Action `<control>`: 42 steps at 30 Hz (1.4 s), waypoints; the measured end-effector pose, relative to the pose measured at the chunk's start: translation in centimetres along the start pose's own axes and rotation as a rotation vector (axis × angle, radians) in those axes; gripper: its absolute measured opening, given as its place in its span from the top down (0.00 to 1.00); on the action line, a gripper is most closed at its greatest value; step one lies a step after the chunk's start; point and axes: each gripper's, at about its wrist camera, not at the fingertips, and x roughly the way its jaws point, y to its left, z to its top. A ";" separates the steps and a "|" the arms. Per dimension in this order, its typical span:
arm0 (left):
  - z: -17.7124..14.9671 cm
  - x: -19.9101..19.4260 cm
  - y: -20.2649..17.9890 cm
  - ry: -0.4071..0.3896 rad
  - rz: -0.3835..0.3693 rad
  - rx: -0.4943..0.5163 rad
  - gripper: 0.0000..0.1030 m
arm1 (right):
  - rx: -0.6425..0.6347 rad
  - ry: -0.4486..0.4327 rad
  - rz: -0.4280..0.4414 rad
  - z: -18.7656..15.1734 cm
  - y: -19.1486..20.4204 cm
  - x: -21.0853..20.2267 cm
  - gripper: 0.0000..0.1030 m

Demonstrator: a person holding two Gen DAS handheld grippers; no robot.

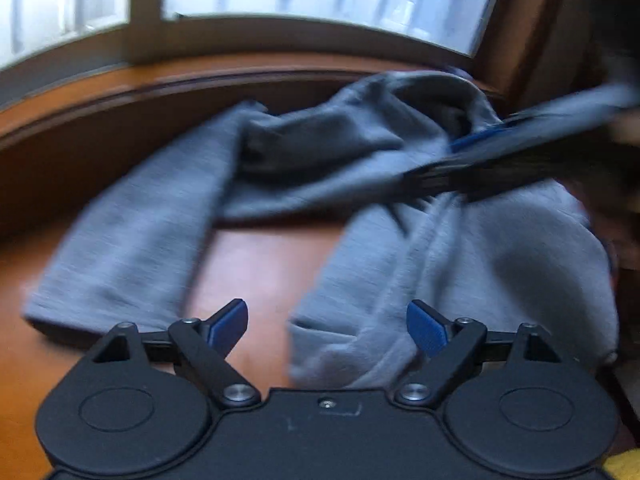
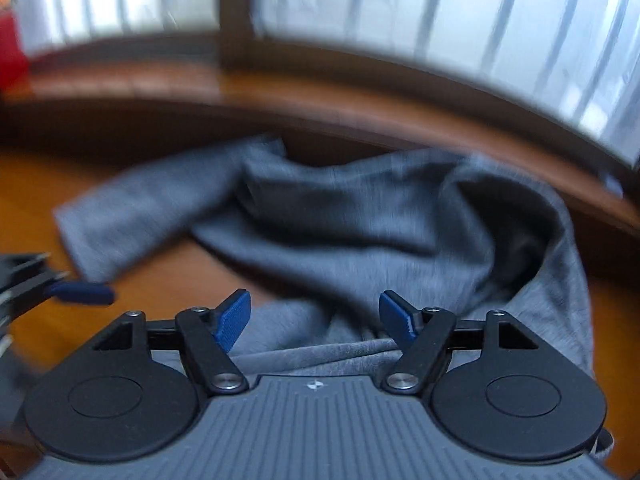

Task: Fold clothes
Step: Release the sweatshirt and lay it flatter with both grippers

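A grey long-sleeved garment lies crumpled on a brown wooden table, one sleeve stretched to the left and another bunched at the lower right. My left gripper hovers over the near part with its blue pads apart and nothing between them. In the left wrist view the right gripper crosses the upper right, blurred. In the right wrist view the same garment fills the middle. My right gripper is open above a fold of it, and no pad presses the cloth. The left gripper's blue fingertip shows at the left edge.
A window with pale curtains runs behind the table's far raised wooden edge. Something red stands at the far left in the right wrist view. A yellow patch shows at the bottom right of the left wrist view.
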 end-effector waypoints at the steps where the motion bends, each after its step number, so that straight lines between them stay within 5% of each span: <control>1: -0.2 0.3 -0.5 0.005 -0.034 -0.006 0.17 | 0.012 0.040 -0.020 -0.2 0.0 1.1 0.30; 9: -2.3 1.0 -4.9 0.006 -0.137 0.098 0.16 | 0.235 0.277 -0.016 -3.1 -1.9 3.5 0.25; 14: -2.1 0.9 -5.2 0.005 -0.158 0.114 0.16 | 0.237 0.288 -0.047 -3.1 -1.5 5.6 0.07; 17: -2.1 0.6 -5.1 -0.003 -0.139 0.122 0.16 | 0.212 0.228 -0.041 -3.4 -1.2 5.6 0.07; 19: -2.1 0.1 -4.6 -0.012 -0.128 0.115 0.16 | 0.190 0.180 -0.033 -3.8 -1.1 5.2 0.18; 20: -2.2 -0.3 -4.2 -0.017 -0.126 0.104 0.15 | 0.165 0.160 -0.044 -4.0 -1.1 4.7 0.34; 21: -2.2 -0.7 -3.7 -0.022 -0.127 0.085 0.15 | 0.141 0.140 -0.055 -4.2 -1.0 4.2 0.63; 22: -2.3 -1.2 -3.2 -0.027 -0.126 0.060 0.15 | 0.116 0.120 -0.065 -4.4 -1.0 3.7 0.73; 25: -2.6 -2.7 -1.2 -0.047 -0.095 -0.009 0.15 | 0.120 0.067 -0.022 -5.1 -2.1 2.0 0.82; 29: -3.0 -5.2 0.9 -0.081 -0.026 -0.066 0.15 | 0.346 -0.105 0.297 -5.8 -6.4 -3.2 0.85; 30: -3.3 -6.1 1.3 -0.091 -0.006 -0.073 0.15 | 0.386 -0.158 0.395 -6.1 -7.3 -4.9 1.00; 34: -4.1 -8.6 2.5 -0.113 0.064 -0.113 0.15 | 0.423 -0.395 0.895 -6.3 -9.2 -10.9 1.00; 35: -4.3 -8.9 2.9 -0.112 0.072 -0.137 0.15 | 0.352 -0.428 0.877 -5.8 -8.5 -12.4 1.00; 37: -4.7 -9.3 3.3 -0.108 0.086 -0.178 0.15 | 0.272 -0.383 0.679 -4.7 -6.4 -12.8 0.83; 39: -5.1 -9.5 3.6 -0.104 0.096 -0.211 0.15 | 0.213 -0.290 0.488 -4.1 -4.3 -11.5 0.26; 42: -5.4 -9.3 2.9 -0.104 0.098 -0.211 0.15 | 0.156 -0.088 0.211 -3.7 -1.3 -6.9 0.29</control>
